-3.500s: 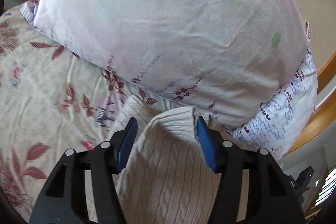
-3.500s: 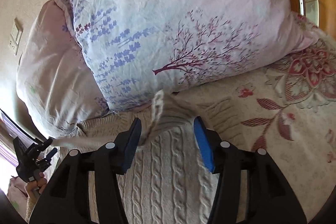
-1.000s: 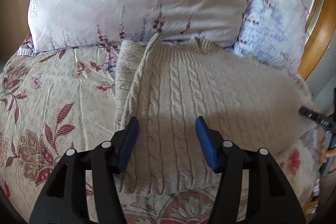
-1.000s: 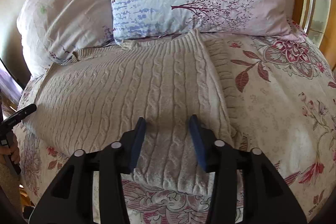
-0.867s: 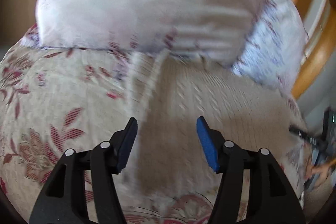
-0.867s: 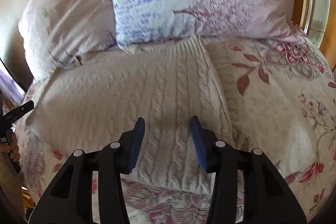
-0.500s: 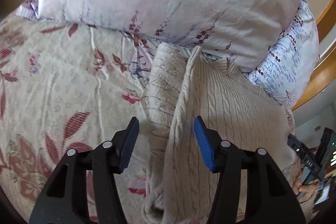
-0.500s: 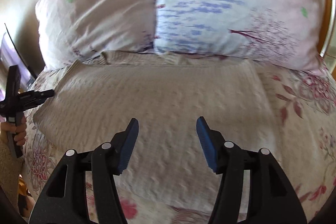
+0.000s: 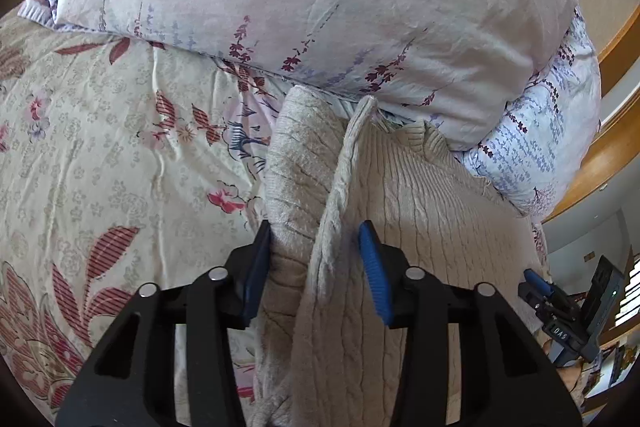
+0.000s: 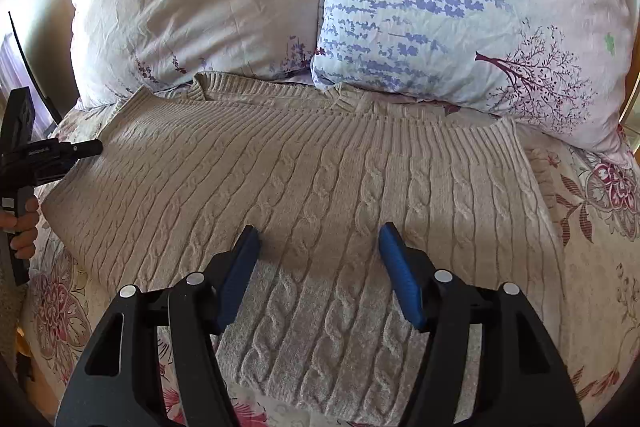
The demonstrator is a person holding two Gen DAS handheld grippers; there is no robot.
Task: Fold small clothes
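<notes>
Left wrist view: my left gripper (image 9: 316, 263) is closing on a raised fold of the cream sweater (image 9: 420, 227) at centre frame, to carry it over. My right gripper (image 10: 320, 267), jaws opening and empty, hovers over the sweater below the pillows (image 10: 460, 7).

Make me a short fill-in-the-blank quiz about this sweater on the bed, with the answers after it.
1. The sweater has a ____ knit pattern.
2. Its collar lies against the two ____ at the head of the bed.
3. The left gripper is closing with a raised ____ of the sweater between its fingers.
4. The pads on the right gripper are coloured ____.

Missing words: cable; pillows; fold; blue
</notes>
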